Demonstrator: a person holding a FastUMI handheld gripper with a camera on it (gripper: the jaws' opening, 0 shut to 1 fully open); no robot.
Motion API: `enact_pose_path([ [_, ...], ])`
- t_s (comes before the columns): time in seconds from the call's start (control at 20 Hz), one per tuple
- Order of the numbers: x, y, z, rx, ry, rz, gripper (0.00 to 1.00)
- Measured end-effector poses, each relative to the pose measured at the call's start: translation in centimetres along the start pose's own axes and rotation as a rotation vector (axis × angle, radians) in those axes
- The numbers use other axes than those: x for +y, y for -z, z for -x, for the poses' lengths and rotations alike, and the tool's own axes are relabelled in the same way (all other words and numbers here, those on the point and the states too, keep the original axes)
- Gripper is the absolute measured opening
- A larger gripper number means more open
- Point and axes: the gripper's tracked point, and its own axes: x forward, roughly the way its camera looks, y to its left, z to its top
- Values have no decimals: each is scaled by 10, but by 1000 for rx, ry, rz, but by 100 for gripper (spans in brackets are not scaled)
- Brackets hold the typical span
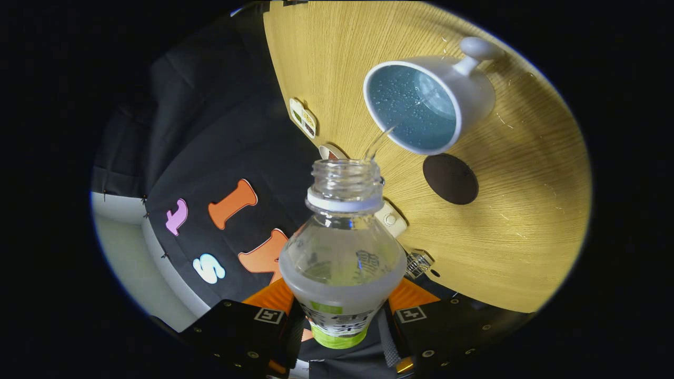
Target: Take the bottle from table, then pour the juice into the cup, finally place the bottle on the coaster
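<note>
Gripper (339, 323) pinches the tilted bottle (342, 263); a thin stream enters the cup (421, 105). Over-tilting could overshoot the rim, wetting the table (516, 210) and coaster (451, 179).

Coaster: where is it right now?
In the gripper view, the round dark brown coaster lies bare on the wooden table, right beside the white mug, beyond the mouth of the clear plastic bottle clamped in the jaws.
</note>
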Motion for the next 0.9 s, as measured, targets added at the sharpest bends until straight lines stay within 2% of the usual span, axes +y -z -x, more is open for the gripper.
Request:
enact_pose_path([
  [0.15,-7,-5,1,-13,18,48,62],
  [0.3,-2,-13,5,-40,15,153,62],
  [0.6,21,-29,13,-96,-15,464,62],
  [0.9,29,-31,19,-154,25,876,62],
])
